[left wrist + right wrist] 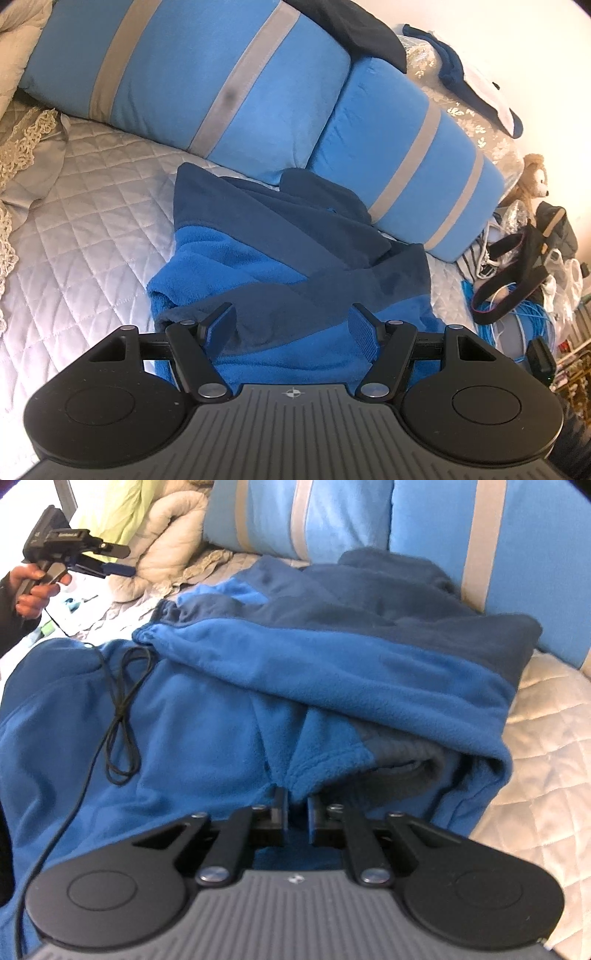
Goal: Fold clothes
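Note:
A blue fleece jacket with navy panels [280, 258] lies partly folded on a quilted bedspread [92, 221]. My left gripper [291, 325] is open and empty, held just above the jacket's near part. In the right wrist view the jacket [332, 664] has its upper part folded over the body. My right gripper [296, 808] is shut on a fold of the jacket's fleece at the near edge. The left gripper [122, 559] shows at the far left in a hand, raised above the bed.
Two blue pillows with grey stripes [207, 81] lean behind the jacket. A thin black cord [122, 716] lies looped on the jacket's left part. Cables, bags and a teddy bear [532, 177] crowd the right bedside. A beige duvet [166, 542] lies at the far left.

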`<state>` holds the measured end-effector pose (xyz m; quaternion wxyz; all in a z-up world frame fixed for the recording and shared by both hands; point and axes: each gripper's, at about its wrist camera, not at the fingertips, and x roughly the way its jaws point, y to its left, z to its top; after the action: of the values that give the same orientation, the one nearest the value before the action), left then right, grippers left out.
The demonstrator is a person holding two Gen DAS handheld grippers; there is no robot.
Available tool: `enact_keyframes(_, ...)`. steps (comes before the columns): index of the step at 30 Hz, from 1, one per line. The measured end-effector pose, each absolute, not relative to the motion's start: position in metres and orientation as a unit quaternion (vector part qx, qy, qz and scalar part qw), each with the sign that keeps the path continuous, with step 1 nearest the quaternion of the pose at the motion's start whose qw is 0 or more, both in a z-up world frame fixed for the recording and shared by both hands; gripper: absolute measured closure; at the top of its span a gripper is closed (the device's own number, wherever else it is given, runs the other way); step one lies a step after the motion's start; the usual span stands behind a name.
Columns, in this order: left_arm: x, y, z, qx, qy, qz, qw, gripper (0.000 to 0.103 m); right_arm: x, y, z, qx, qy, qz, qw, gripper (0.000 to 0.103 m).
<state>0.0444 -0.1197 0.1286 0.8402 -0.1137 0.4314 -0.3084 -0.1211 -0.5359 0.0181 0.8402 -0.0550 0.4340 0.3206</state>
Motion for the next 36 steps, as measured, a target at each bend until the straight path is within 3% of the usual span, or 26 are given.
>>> enact_keyframes(1,0.046,-0.121,0.130,-0.110,0.432,-0.308,0.840,0.036,-0.122,-0.539,0.019,-0.058,0.431,0.319,0.842,0.064)
enact_keyframes(4,0.051,-0.129,0.135,-0.090,0.433,-0.315,0.840,0.036,-0.124,-0.557,0.025,-0.067,0.418,0.291,0.858,0.043)
enact_keyframes(13,0.083,-0.211,0.130,-0.014,0.426,-0.325,0.844,0.036,-0.094,-0.612,0.007,-0.001,0.400,0.100,0.911,0.042)
enact_keyframes(17,0.100,-0.261,0.111,0.008,0.438,-0.333,0.835,0.037,-0.083,-0.609,-0.008,0.001,0.397,0.074,0.915,0.047)
enact_keyframes(20,0.112,-0.290,0.092,0.031,0.443,-0.343,0.828,0.037,-0.081,-0.607,-0.012,0.001,0.393,0.071,0.917,0.082)
enact_keyframes(26,0.131,-0.328,0.054,0.051,0.469,-0.369,0.801,0.040,-0.084,-0.601,-0.014,-0.026,0.380,0.073,0.922,0.084)
enact_keyframes(28,0.136,-0.333,0.044,0.041,0.481,-0.381,0.788,0.045,-0.085,-0.603,-0.015,-0.024,0.378,0.075,0.922,0.084)
enact_keyframes(29,0.137,-0.336,0.040,0.036,0.487,-0.387,0.782,0.056,-0.084,-0.604,-0.015,-0.020,0.378,0.076,0.922,0.084)
enact_keyframes(30,0.139,-0.338,0.036,0.033,0.492,-0.390,0.777,0.082,-0.084,-0.605,-0.016,-0.017,0.378,0.077,0.922,0.084)
enact_keyframes(31,0.138,-0.339,0.035,0.042,0.492,-0.383,0.780,0.096,-0.084,-0.606,-0.016,-0.016,0.377,0.078,0.923,0.084)
enact_keyframes(36,0.133,-0.337,0.039,0.070,0.474,-0.351,0.805,0.099,-0.087,-0.606,-0.016,-0.020,0.373,0.078,0.924,0.084)
